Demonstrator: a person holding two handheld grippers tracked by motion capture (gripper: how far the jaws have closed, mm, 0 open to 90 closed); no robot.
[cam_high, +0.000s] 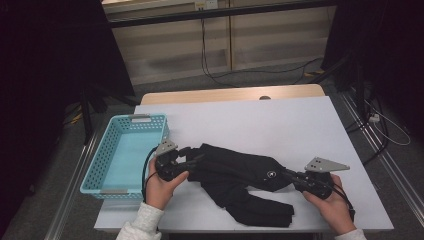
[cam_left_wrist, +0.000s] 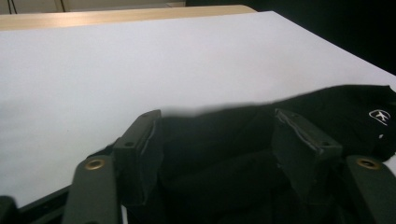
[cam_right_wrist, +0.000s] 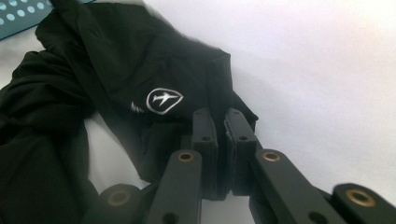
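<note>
A black cloth (cam_high: 240, 180) lies crumpled near the front edge of the white table (cam_high: 280, 125). The right gripper (cam_high: 295, 178) pinches its right end tight. The left gripper (cam_high: 192, 159) is at its left end, jaws apart with cloth between them. A blue basket (cam_high: 107, 162) sits at the left edge.

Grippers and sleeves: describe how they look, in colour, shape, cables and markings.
Both the left gripper and the right gripper are black, with two flat rectangular jaws on arms fixed by brass-coloured rivets. Each carries a grey three-cornered plate dotted with small holes, and a black cable trails from each. The person's sleeves are light grey knit.
</note>
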